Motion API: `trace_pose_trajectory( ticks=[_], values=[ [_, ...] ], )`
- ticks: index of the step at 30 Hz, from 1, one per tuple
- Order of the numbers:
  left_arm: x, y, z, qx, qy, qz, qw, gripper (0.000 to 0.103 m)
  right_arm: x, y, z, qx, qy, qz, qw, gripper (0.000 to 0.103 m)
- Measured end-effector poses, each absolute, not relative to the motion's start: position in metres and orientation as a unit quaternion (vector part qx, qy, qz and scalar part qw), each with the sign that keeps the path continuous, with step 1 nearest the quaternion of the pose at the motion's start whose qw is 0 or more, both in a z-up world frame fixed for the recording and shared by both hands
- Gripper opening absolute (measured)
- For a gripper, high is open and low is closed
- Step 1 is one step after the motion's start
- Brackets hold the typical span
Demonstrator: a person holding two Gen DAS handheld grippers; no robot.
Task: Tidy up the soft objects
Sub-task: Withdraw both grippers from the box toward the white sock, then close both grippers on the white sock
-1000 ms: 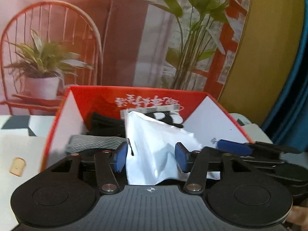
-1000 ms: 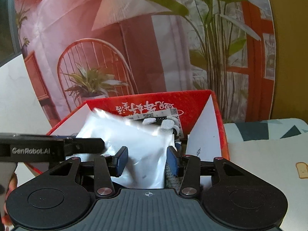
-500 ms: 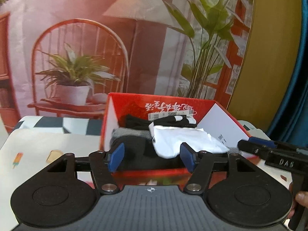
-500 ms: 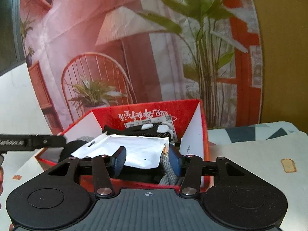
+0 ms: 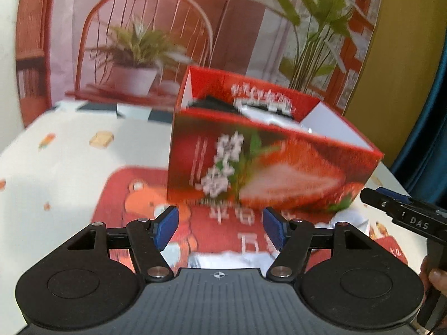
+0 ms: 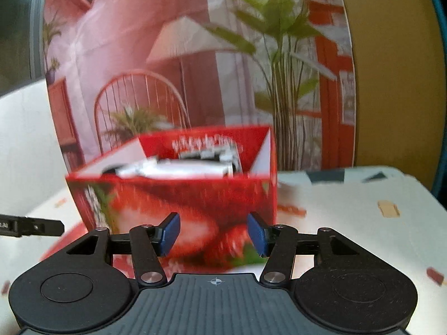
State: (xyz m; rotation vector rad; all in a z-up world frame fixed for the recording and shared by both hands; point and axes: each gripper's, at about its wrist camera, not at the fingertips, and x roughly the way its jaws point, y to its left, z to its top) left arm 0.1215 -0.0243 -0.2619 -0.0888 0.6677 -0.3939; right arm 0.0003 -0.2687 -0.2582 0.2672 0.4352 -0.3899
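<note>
Both grippers pulled back from the red box (image 5: 268, 164); the white pouch (image 6: 184, 169) now lies inside it, released. Left gripper (image 5: 220, 230) and right gripper (image 6: 213, 234) hang empty with jaws apart, just before the box. Next: approach the red-and-white packet (image 5: 223, 240) near the box's front low, and pinch it mid-body.

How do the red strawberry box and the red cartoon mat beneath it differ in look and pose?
1. The red strawberry box stands upright with walls and an open top; the red cartoon mat lies flat on the table.
2. The box holds a white packet and dark items; the mat carries only the box.
3. The box shows strawberries, the mat an orange cartoon figure.
Both are red with white lettering.
</note>
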Motion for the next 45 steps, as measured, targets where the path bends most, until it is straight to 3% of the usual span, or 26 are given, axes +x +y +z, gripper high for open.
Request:
trace_pose_trajectory(
  ticks=[14,33,40,43,45],
  values=[
    [0.109,-0.024,-0.302,-0.053,0.37,-0.184,0.909,0.069,0.001,-0.28,-0.314,0.167,0.256,-0.248,0.919,0.054],
    [0.106,-0.025,-0.314,-0.047,0.376,-0.184,0.907,0.066,0.003,-0.288,-0.323,0.196,0.271,-0.233,0.913,0.057],
    [0.104,-0.029,-0.314,-0.038,0.375,-0.196,0.906,0.044,0.003,-0.29,-0.324,0.204,0.269,-0.226,0.914,0.055],
    [0.104,-0.031,-0.314,-0.038,0.375,-0.204,0.904,0.031,0.002,-0.291,-0.324,0.208,0.267,-0.22,0.915,0.048],
    [0.103,-0.034,-0.314,-0.031,0.373,-0.205,0.904,0.029,0.002,-0.291,-0.324,0.208,0.267,-0.215,0.916,0.043]
  ],
)
